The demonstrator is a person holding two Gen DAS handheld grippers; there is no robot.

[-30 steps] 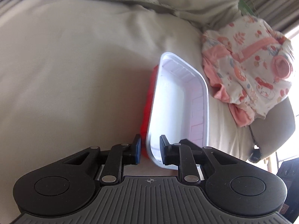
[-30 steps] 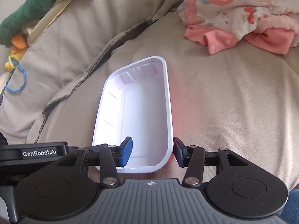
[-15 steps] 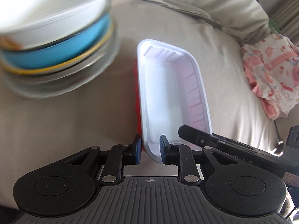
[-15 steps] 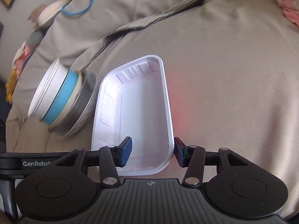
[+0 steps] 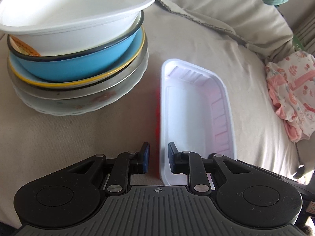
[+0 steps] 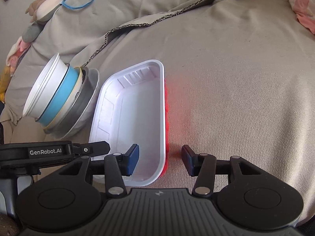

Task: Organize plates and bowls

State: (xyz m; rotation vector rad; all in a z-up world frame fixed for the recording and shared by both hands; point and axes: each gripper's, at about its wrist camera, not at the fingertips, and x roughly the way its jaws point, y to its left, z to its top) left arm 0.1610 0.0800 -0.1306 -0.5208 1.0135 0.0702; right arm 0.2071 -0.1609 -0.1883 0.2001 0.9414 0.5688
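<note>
We're most of the way thru, we reckon: the stack of bowls and plates (image 5: 76, 59) already sits nested on the sofa cover (image 6: 236, 78), white bowl (image 5: 78, 13) on top. What's left is the white tray (image 5: 196, 114), just beside the stack w/ a red tray edge (image 6: 166, 102) under it. Our left gripper (image 5: 158, 160) straddles the tray's near left rim, jaws narrow; whether it pinches we can't tell. Our right gripper (image 6: 160, 162) straddles the right rim, jaws wide, not clamped.

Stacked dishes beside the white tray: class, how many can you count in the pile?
5 visible: white bowl on top, blue bowl under it, then a yellow-rimmed dish, a metal dish and a white patterned plate at the bottom. More may be nested unseen.
</note>
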